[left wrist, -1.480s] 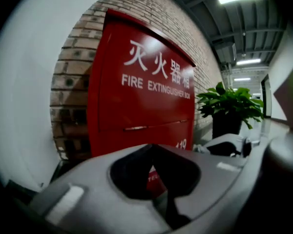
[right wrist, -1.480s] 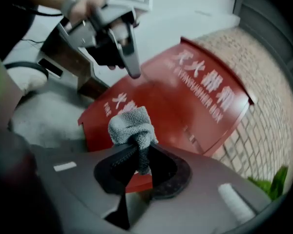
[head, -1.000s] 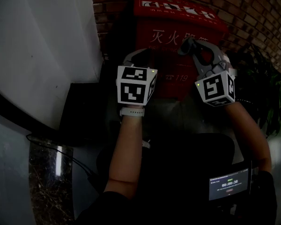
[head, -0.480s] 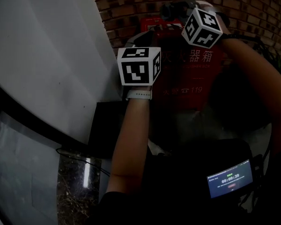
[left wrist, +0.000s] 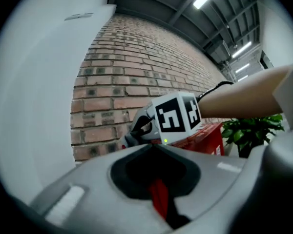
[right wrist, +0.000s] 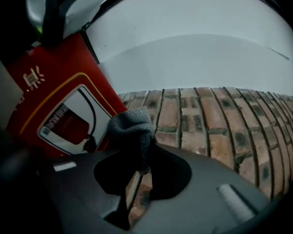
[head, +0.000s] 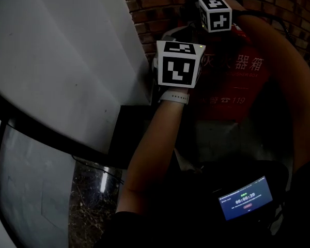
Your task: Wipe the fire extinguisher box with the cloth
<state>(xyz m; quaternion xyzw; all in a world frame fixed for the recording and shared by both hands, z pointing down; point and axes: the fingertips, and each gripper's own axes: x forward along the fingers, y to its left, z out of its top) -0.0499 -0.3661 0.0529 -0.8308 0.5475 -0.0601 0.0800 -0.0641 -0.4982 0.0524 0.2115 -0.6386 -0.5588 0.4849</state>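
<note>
The red fire extinguisher box [head: 238,81] stands against the brick wall, with white characters on its front. My right gripper [right wrist: 144,150] is shut on a bunched grey cloth [right wrist: 132,130] and is up by the box's [right wrist: 58,91] top edge, close to the bricks. Its marker cube [head: 215,13] shows at the top of the head view. My left gripper [left wrist: 156,147] is shut and holds nothing; a thin red strip shows through its slit. Its cube [head: 178,66] hangs in front of the box's upper left corner, just below the right gripper [left wrist: 136,133].
A large white panel [head: 67,61] rises close on the left. The brick wall [right wrist: 210,121] runs behind the box. A green potted plant [left wrist: 249,133] stands to the right of the box. A dark block [head: 129,128] sits at the panel's foot.
Both grippers have risen along the box front. The right one carried the cloth from the front face up to the top edge; the left followed to the upper left corner.
</note>
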